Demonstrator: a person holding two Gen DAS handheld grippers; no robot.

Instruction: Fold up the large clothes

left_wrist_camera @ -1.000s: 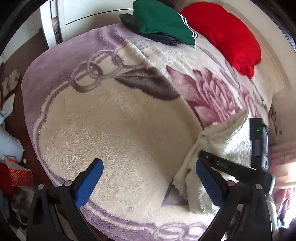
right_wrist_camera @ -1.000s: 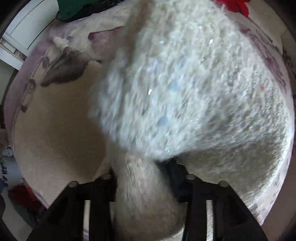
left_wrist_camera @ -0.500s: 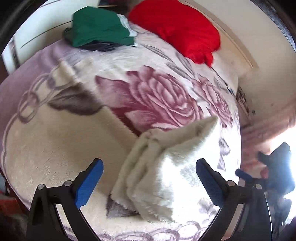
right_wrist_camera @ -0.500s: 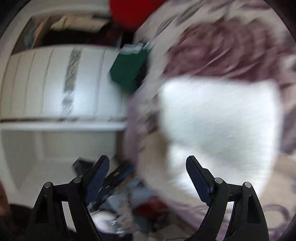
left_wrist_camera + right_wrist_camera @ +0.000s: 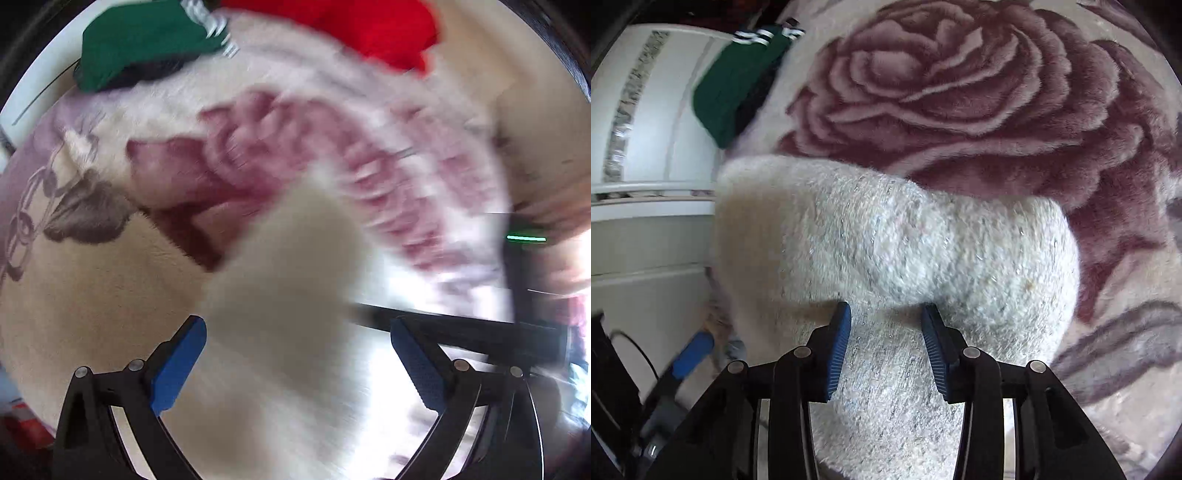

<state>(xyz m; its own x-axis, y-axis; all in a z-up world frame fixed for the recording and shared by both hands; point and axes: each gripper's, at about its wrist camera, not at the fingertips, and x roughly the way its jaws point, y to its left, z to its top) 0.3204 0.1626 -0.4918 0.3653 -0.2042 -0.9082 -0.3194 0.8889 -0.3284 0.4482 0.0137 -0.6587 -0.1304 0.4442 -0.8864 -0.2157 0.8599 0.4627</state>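
The fluffy white garment [image 5: 894, 251] lies bundled on the rose-patterned blanket [image 5: 960, 92], just below the big printed rose [image 5: 934, 74], with a stack of green clothes [image 5: 738, 85] well apart toward the white wardrobe [image 5: 646, 147]. The right gripper [image 5: 886, 343] has its blue pads [image 5: 838, 350] drawn in around a thick ridge of the white pile; they seem to pinch it, though whether they bite firmly I cannot tell. The left gripper [image 5: 295, 365] has its fingers spread wide, the blurred white fabric between them but not squeezed. To do this step well, I judge the right should grip all layers of the fold rather than only the loose fluff, and the left should close on the matching edge before any lift, so the bundle stays square.
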